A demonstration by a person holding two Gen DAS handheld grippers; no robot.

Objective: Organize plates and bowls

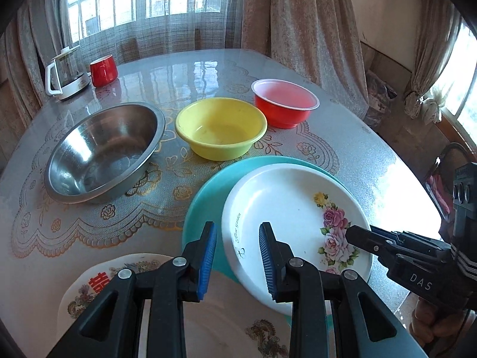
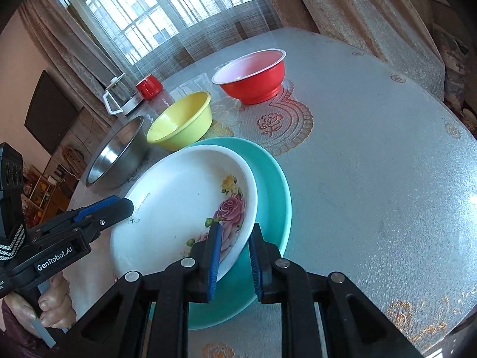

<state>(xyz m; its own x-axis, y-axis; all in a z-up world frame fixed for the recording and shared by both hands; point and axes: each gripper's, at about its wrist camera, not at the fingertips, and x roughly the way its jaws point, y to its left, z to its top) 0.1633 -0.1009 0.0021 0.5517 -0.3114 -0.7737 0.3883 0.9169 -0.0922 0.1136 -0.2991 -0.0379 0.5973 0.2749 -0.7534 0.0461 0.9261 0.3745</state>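
A white floral plate [image 1: 286, 208] [image 2: 179, 203] lies on a teal plate [image 1: 205, 197] [image 2: 268, 179]. My left gripper [image 1: 238, 238] is open, its fingers straddling the white plate's left rim. My right gripper [image 2: 234, 238] is open too, its fingers either side of the white plate's right rim; it also shows in the left wrist view [image 1: 351, 234]. Behind stand a steel bowl [image 1: 104, 152] [image 2: 119, 155], a yellow bowl [image 1: 220, 128] [image 2: 182, 119] and a red bowl [image 1: 283, 103] [image 2: 253, 74]. A white plate with red and gold print [image 1: 98, 283] lies under my left gripper.
A glass kettle [image 1: 67, 71] [image 2: 119, 95] and a red cup [image 1: 103, 70] [image 2: 149, 86] stand at the table's far left. The round table [image 2: 372, 164] has a lace-patterned cover. Curtains and a window lie behind.
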